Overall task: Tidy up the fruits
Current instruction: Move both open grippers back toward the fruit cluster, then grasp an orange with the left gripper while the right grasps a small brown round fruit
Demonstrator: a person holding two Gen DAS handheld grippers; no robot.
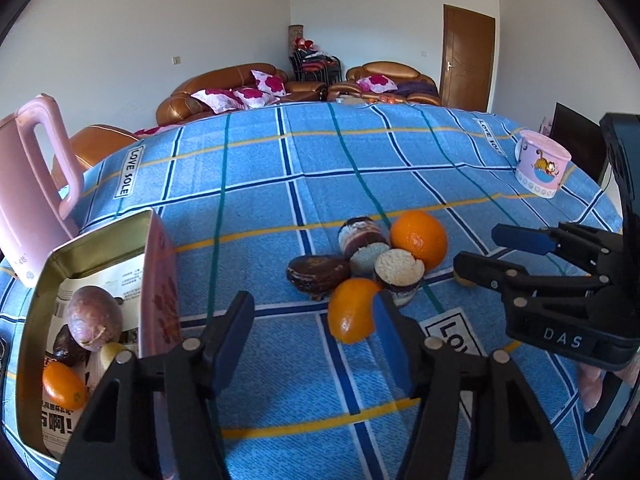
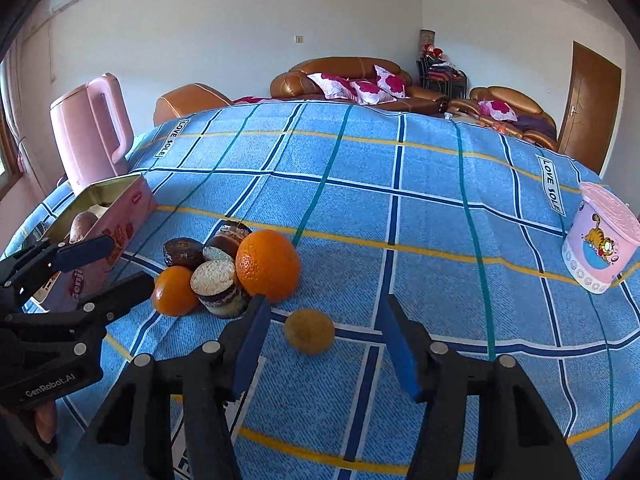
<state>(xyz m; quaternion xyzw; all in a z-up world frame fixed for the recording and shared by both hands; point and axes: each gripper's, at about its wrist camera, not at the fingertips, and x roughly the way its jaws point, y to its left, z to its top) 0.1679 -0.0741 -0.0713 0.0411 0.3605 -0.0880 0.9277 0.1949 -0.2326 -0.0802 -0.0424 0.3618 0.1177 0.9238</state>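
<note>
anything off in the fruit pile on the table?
Yes. Round chocolate-coated cakes, one bitten open to its pale crumb, are heaped among the oranges on the blue cloth. They are snacks, not fruit. A small yellow-brown fruit lies apart from the heap.

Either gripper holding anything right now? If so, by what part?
Nothing is held. The left gripper is open, short of the small orange; the right gripper is open around the yellow-brown fruit, pads not touching.

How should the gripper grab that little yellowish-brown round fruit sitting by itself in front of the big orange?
Grab the small yellowish-brown fruit across its widest middle, one pad on each side. Come down from above and the near side, where the right gripper already hangs open. The fruit is round and could roll, so squeeze its middle. The big orange sits close behind, so keep the pads short of it.
</note>
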